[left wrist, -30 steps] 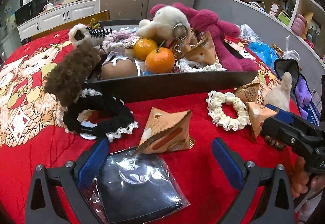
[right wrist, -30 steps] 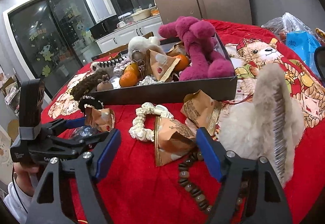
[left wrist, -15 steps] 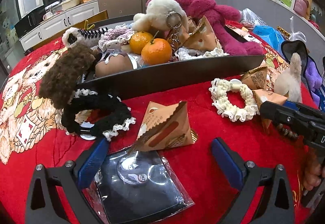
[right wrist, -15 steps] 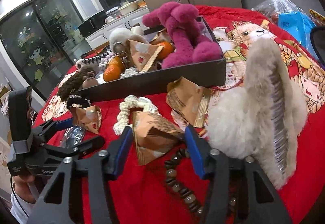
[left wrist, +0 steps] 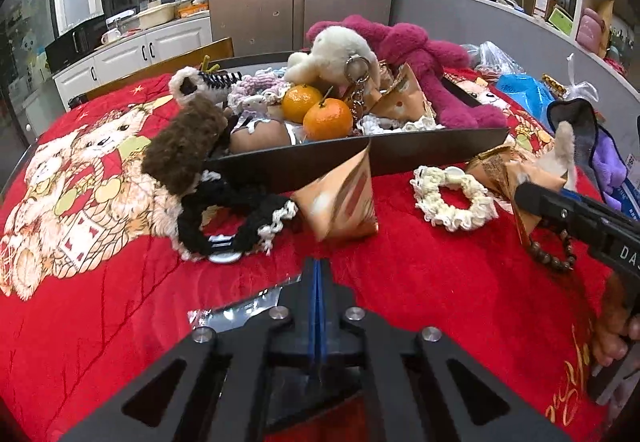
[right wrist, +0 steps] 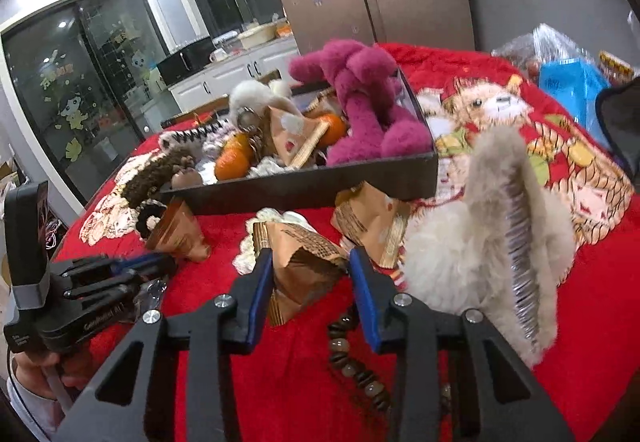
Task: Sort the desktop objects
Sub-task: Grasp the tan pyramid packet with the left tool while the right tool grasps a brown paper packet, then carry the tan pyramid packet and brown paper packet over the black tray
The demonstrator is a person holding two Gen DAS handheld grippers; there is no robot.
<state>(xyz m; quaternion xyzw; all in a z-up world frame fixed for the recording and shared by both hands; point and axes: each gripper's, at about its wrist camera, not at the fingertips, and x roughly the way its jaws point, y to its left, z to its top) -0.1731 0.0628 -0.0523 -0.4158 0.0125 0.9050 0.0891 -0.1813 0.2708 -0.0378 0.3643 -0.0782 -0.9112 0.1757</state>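
1. We see our left gripper (left wrist: pixel 318 274) with its jaws clenched together, blue pads touching; whether anything thin is pinched between them we cannot tell. A clear plastic packet (left wrist: pixel 244 308) lies on the red cloth of the table (left wrist: pixel 440 282), partly hidden under this gripper.
2. Just beyond the left jaws stands a tan pyramid snack pack (left wrist: pixel 342 197), blurred, in front of the near wall of the black box (left wrist: pixel 420 157).
3. Our right gripper (right wrist: pixel 308 274) has its jaws closing around a second tan pyramid pack (right wrist: pixel 304 262); the pack sits between the blue pads, which meet its sides.
4. A brown bead bracelet (right wrist: pixel 356 366) lies under the right gripper, and a fluffy cream hair clip (right wrist: pixel 492 242) stands just to its right.
5. A third tan pack (right wrist: pixel 372 222) leans by the box's near wall, beside a cream scrunchie (left wrist: pixel 454 195).
6. The box holds a magenta plush toy (right wrist: pixel 364 101), two oranges (left wrist: pixel 328 119), a cream plush keychain (left wrist: pixel 340 53) and more.
7. A black lace-edged scrunchie (left wrist: pixel 232 217) and a brown fuzzy clip (left wrist: pixel 184 141) sit by the box's left corner.
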